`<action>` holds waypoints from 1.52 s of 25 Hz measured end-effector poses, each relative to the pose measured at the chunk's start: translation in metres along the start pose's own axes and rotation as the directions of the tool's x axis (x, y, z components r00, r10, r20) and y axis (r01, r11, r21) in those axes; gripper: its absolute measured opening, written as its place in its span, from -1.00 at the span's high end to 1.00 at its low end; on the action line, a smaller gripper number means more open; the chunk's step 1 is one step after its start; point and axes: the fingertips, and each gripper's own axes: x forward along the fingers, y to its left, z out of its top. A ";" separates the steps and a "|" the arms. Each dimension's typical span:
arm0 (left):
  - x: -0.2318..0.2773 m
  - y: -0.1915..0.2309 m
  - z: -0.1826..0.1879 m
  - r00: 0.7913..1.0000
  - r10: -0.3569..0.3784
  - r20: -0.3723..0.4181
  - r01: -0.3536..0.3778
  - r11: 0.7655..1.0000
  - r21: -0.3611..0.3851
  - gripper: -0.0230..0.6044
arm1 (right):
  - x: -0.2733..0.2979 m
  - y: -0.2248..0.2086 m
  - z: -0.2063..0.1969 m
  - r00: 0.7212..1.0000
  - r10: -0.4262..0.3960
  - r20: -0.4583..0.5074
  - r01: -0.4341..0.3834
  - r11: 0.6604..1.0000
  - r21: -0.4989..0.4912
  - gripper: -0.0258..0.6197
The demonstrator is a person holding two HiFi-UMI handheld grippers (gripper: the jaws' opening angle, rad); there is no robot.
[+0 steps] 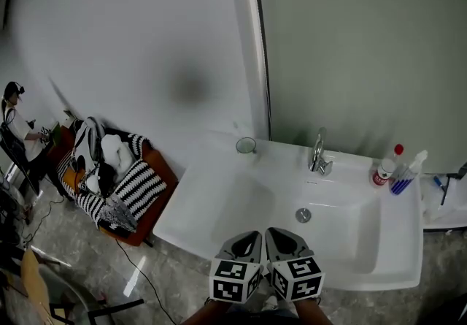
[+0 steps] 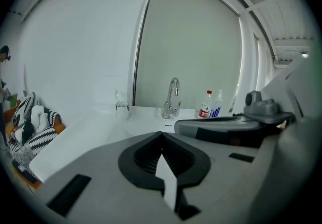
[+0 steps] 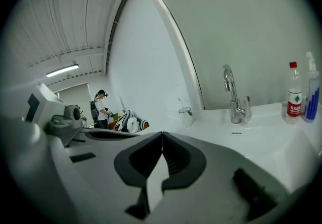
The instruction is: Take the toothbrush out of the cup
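Observation:
A clear glass cup (image 1: 246, 145) stands on the back left corner of the white sink (image 1: 219, 192). The left gripper view shows the cup (image 2: 122, 108) far ahead, left of the tap. In the right gripper view a thin pale toothbrush (image 3: 180, 102) sticks up out of the cup (image 3: 185, 116). My left gripper (image 1: 248, 237) and right gripper (image 1: 282, 236) hang side by side over the sink's front edge, well short of the cup. The left gripper (image 2: 162, 135) has its jaws shut with nothing between them. The right gripper (image 3: 162, 135) is also shut and empty.
A chrome tap (image 1: 319, 155) rises behind the basin, whose drain (image 1: 303, 215) lies ahead of my grippers. A red-capped bottle (image 1: 384, 168) and a spray bottle (image 1: 407, 172) stand at the sink's back right. Left of the sink sits an orange seat piled with clothes (image 1: 109, 177); a person (image 1: 14, 123) stands farther left.

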 end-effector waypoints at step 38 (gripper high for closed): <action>0.113 0.109 0.085 0.988 -0.144 0.059 0.138 0.986 0.095 0.89 | 0.121 -0.045 0.054 0.984 -0.172 0.043 0.170 0.984 0.047 0.88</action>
